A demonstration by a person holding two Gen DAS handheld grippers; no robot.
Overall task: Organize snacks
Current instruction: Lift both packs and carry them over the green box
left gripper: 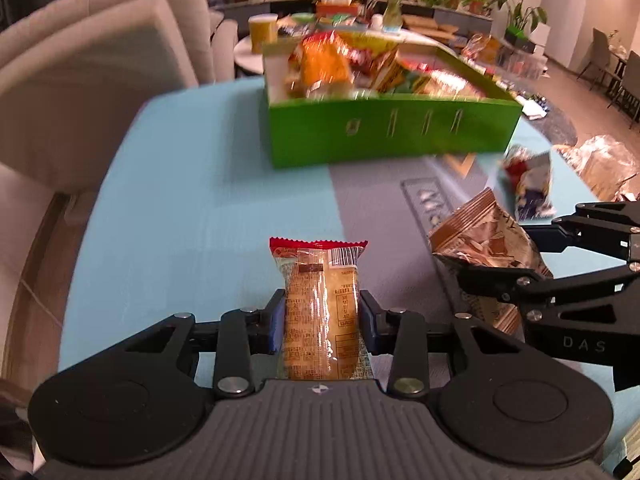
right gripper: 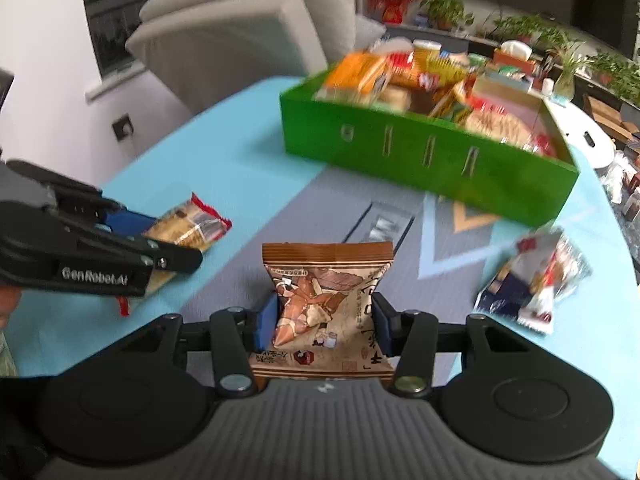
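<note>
My left gripper (left gripper: 322, 298) is shut on a yellow snack packet (left gripper: 320, 280) with a red sealed end, held lengthwise between the blue pads just above the blue table mat (left gripper: 180, 220). The right wrist view shows that gripper (right gripper: 168, 240) at the left with the same packet (right gripper: 192, 224). My right gripper (right gripper: 325, 302) is shut on a brown nut packet (right gripper: 328, 280), pinched at its waist; it also appears in the left wrist view (left gripper: 496, 252). A green box (right gripper: 420, 160) filled with several snacks stands further back on the table.
A blue, white and red packet (right gripper: 536, 280) lies loose on the mat to the right of the box's front corner. A grey padded armchair (left gripper: 92, 80) stands beyond the table's left edge. A yellow cup (left gripper: 263, 32) and potted plants are behind the box.
</note>
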